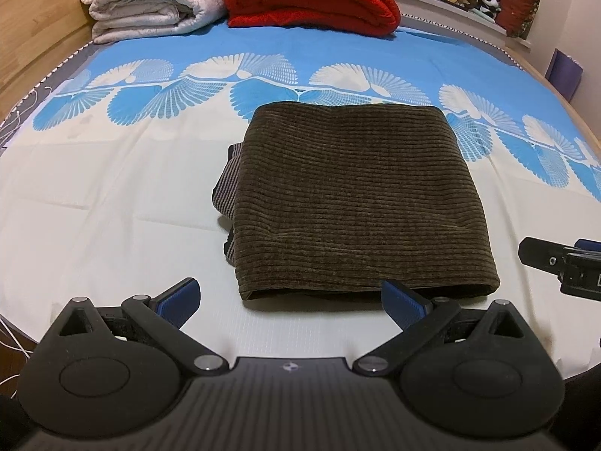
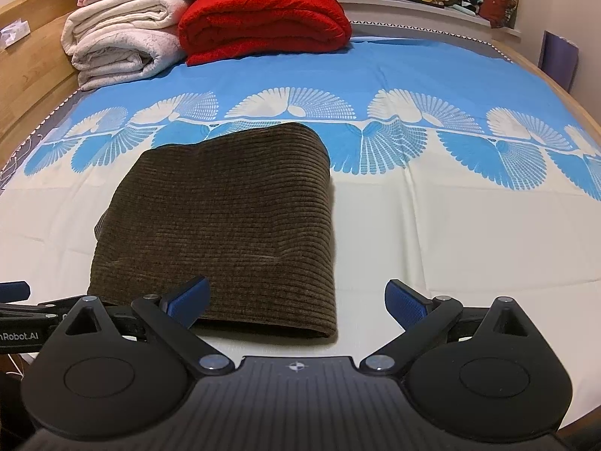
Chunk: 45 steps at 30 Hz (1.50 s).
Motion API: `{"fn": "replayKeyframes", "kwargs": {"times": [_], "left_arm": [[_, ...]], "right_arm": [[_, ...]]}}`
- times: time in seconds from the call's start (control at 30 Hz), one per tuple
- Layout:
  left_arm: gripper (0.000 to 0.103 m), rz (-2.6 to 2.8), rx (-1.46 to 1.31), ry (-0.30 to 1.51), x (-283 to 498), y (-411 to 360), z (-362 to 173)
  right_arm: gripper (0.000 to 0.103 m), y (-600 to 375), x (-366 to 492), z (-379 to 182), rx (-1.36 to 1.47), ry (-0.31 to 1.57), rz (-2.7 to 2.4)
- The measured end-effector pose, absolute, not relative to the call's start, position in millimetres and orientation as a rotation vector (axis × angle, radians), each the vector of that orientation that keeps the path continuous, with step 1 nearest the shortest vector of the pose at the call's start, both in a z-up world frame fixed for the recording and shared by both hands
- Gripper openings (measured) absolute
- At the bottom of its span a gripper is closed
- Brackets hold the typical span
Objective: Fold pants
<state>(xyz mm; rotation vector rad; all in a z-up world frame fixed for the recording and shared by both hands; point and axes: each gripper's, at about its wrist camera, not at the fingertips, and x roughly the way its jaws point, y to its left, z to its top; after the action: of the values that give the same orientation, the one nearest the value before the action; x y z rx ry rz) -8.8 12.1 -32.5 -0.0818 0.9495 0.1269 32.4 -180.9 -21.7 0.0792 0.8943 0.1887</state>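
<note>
- Brown corduroy pants [image 1: 353,195] sit folded into a neat rectangle on our blue-and-cream patterned bedsheet [image 1: 112,195].
- We've got the left gripper [image 1: 289,298] spread wide, holding nothing.
- Right gripper [image 2: 296,298] is the same, just beside the pants' near edge.

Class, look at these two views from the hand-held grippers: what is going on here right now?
A person holds two grippers over a bed. The brown corduroy pants lie folded into a compact rectangle on the sheet. The left gripper and right gripper are both open, near the bundle's front edge and holding nothing. Folded white and red blankets sit at the far end.
</note>
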Motion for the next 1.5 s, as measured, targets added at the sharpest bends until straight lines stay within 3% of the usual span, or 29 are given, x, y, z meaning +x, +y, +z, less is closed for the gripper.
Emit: {"fn": "replayKeyframes", "kwargs": {"times": [1.5], "left_arm": [[0.103, 0.106, -0.070, 0.937, -9.6, 9.0, -31.7]], "right_arm": [[0.099, -179.4, 32.0, -23.1, 0.076, 0.898, 0.190]]}}
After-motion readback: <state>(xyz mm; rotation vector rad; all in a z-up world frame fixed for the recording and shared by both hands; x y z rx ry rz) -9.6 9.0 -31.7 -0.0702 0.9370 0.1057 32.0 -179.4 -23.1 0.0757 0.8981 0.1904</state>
